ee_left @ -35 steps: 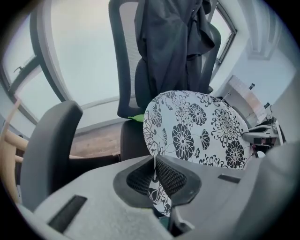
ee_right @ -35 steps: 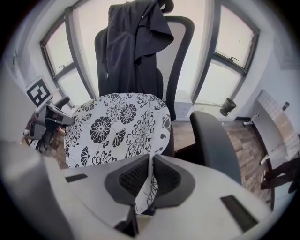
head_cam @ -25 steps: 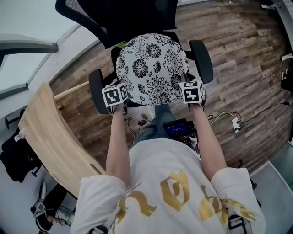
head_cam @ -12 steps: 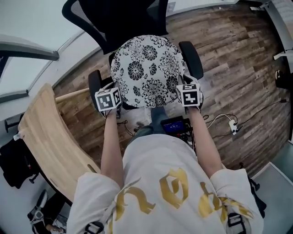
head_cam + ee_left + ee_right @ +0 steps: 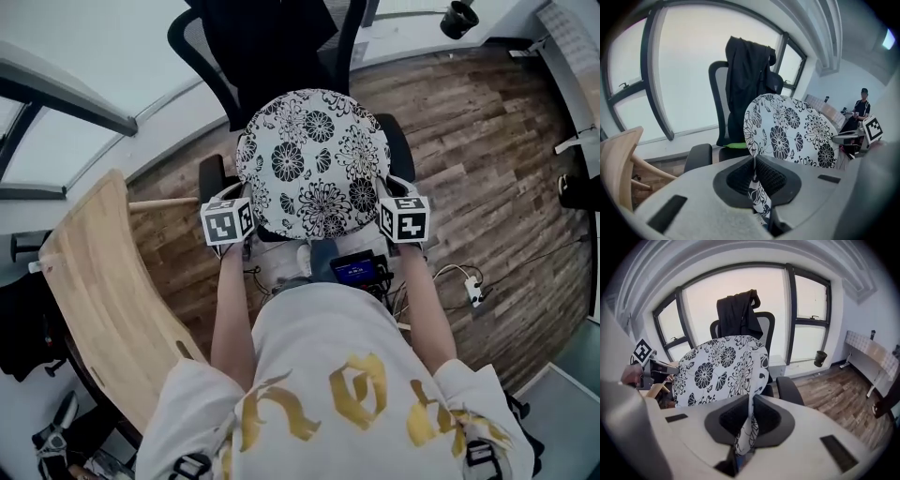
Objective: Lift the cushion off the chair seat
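Note:
A round white cushion with black flowers point(image 5: 312, 161) hangs in the air above the black office chair point(image 5: 281, 56), held level between both hands. My left gripper point(image 5: 242, 208) is shut on the cushion's near left rim, and in the left gripper view the fabric edge point(image 5: 757, 190) is pinched between the pads. My right gripper point(image 5: 386, 208) is shut on the near right rim, where the fabric edge point(image 5: 746, 430) runs down between its pads. The cushion point(image 5: 723, 369) tilts up toward the chair back in both gripper views. It hides the seat in the head view.
A dark jacket point(image 5: 750, 79) hangs over the chair back. The armrests point(image 5: 213, 178) point(image 5: 397, 148) stick out beside the cushion. A curved wooden piece point(image 5: 98, 291) stands at the left. Cables and a power strip point(image 5: 473, 289) lie on the wooden floor at right. A person point(image 5: 859, 110) stands far off.
Both grippers have risen with the cushion, which now sits higher over the chair and covers more of the armrests. The grips are unchanged.

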### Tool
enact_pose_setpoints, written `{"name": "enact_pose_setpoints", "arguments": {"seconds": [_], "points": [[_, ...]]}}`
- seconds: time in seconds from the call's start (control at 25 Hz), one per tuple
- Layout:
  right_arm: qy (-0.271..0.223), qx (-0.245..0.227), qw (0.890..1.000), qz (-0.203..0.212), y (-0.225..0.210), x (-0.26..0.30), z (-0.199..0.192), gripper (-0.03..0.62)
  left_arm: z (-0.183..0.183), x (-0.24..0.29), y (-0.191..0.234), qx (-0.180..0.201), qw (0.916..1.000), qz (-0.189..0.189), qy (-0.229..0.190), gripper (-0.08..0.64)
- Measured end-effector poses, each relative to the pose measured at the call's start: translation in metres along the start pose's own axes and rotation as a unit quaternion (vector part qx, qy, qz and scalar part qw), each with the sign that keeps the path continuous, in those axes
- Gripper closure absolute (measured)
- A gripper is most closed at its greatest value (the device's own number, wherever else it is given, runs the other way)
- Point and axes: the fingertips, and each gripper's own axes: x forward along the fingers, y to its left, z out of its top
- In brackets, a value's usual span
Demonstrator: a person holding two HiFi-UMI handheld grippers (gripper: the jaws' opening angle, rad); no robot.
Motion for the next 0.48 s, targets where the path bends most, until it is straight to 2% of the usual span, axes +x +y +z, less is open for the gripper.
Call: {"name": "enact_pose_setpoints", "arguments": {"seconds": [0.48], "points": [[-0.031, 0.038, 0.999, -0.007, 0.000, -0.020, 0.004, 0.560, 0.002, -0.027, -0.006, 0.010, 0.9996, -0.010, -0.023, 0.540]]}}
